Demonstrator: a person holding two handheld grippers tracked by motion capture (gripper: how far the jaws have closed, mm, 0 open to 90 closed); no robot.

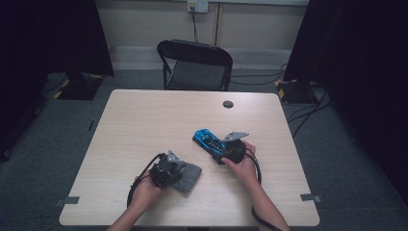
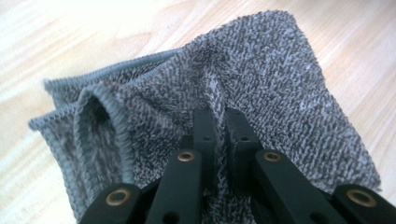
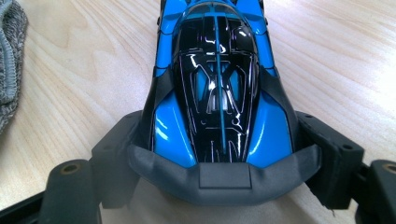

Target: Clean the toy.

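From the high view, my left gripper sits on the folded grey terry cloth near the front of the pale wood-grain bench, while my right gripper meets the rear of the glossy blue and black toy race car nearer the centre. Cloth and car lie apart.

The left gripper view adds what the high view cannot resolve: my left gripper has its jaws nearly together, pinching a raised ridge of the cloth. The fabric is a looped, speckled grey weave with a stitched hem, folded into several layers at the left edge.

The right gripper view shows my right gripper spread wide, a jaw at each flank of the car, touching its matte grey rear bumper. The bodywork is smooth, reflective plastic with a black canopy and thin blue centre stripe. An edge of the cloth appears at the left.
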